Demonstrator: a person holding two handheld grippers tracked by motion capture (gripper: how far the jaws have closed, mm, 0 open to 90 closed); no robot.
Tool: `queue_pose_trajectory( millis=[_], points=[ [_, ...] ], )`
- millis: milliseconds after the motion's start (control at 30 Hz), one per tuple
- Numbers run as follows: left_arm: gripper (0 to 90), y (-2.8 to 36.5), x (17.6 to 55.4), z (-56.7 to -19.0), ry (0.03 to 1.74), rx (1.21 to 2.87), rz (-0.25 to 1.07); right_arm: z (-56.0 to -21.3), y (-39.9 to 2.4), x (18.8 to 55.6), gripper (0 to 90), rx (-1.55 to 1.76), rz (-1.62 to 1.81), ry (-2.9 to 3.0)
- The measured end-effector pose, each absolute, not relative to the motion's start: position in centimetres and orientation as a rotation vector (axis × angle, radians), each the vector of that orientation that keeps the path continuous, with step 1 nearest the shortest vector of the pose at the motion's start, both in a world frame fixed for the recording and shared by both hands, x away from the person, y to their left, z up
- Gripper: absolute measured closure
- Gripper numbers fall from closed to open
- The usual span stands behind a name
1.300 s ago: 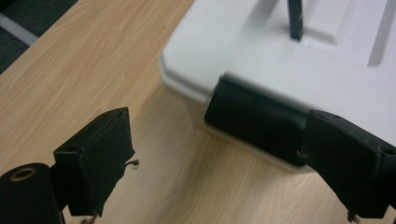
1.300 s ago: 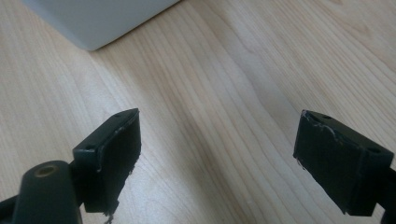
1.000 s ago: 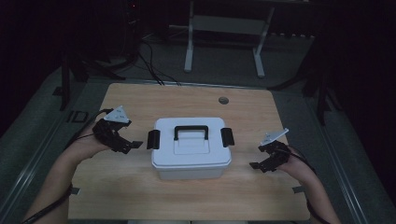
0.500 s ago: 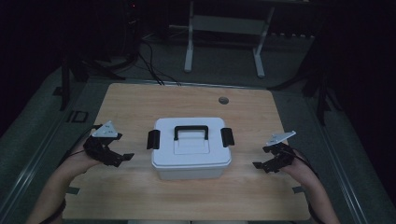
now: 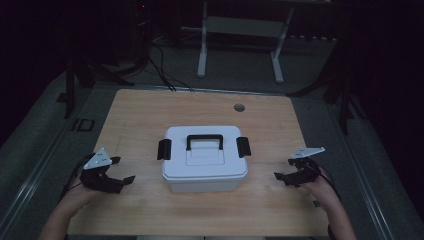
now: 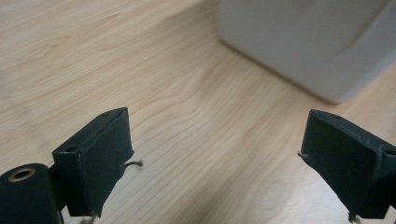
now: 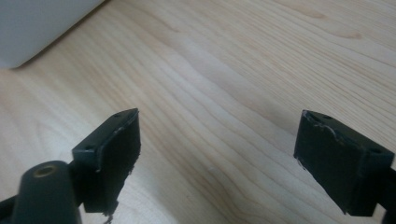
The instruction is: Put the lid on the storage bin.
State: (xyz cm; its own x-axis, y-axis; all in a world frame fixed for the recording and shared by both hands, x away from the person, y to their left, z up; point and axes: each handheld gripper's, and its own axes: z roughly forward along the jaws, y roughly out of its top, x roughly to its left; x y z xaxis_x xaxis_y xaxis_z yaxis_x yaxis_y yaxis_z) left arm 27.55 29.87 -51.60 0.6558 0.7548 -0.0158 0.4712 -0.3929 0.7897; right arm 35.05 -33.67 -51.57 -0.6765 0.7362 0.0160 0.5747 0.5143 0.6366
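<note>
Both tools, left and right, gape wide, empty, flanking the white box without touching.

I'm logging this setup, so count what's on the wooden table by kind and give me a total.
White lidded box: 1
Black side latches on the box: 2
Black carry handle on the lid: 1
Hand-held tools, left tool and right tool, both open: 2
Total: 6
</note>
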Motion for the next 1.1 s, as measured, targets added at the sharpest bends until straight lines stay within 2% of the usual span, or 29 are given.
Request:
queue_pose_trajectory(
  millis=[433,733,867,1100],
  points=[
    [8.7,30.2,26.8,-54.7,1.213,1.948,0.613,-52.9,-34.1,33.8,12.7,1.244,0.979,2.165],
    [8.7,29.1,26.4,-55.0,1.294,1.857,0.754,-53.6,-33.5,32.4,11.9,1.318,1.009,1.951],
    [8.0,28.5,26.0,-54.9,1.296,1.866,0.831,-54.1,-33.7,32.2,11.9,1.397,1.013,1.854],
    [7.4,28.3,24.8,-54.9,1.335,1.759,0.902,-54.6,-34.0,31.8,11.9,1.431,0.987,1.784]
  ],
)
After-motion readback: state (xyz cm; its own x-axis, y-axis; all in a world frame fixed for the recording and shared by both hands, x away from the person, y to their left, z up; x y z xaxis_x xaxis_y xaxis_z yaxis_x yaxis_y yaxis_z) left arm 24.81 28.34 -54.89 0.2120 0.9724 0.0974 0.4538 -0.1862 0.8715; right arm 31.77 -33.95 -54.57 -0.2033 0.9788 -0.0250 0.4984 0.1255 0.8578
